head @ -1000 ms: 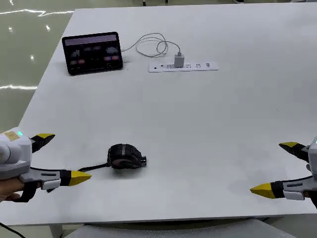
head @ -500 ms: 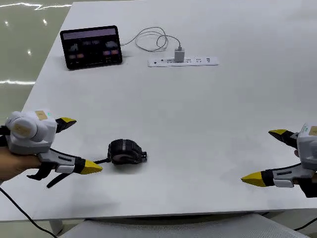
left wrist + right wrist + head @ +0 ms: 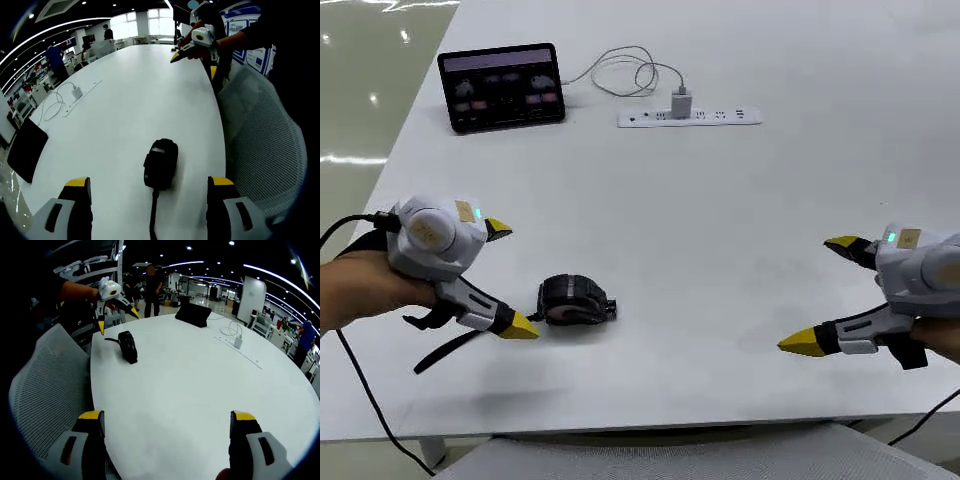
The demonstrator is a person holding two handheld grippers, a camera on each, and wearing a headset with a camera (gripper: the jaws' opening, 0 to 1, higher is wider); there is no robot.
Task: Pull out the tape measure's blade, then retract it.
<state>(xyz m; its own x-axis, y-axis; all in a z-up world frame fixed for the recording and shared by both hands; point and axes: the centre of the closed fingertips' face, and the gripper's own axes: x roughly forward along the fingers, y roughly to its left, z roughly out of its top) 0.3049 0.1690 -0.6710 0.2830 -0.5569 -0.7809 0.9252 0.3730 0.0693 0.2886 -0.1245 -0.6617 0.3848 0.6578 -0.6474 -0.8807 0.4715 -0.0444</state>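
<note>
Tape measure [image 3: 575, 300]: lay on the white counter [image 3: 720, 220] near its front edge, blade not drawn out, black strap trailing toward the left gripper.
Left gripper [image 3: 512, 278]: jaws spread wide, just beside the tape measure and lined up with it, not touching.
Right gripper [image 3: 817, 294]: jaws wide apart, holding nothing, well apart from the tape measure, over the counter's right side.
Far side: a tablet [image 3: 502, 87] stood propped; a power strip [image 3: 690, 117] carried a plugged charger with a looped white cable [image 3: 625, 82].

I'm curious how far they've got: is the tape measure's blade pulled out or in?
In. No blade extends from the tape measure; only its black strap trails toward the open left gripper.
</note>
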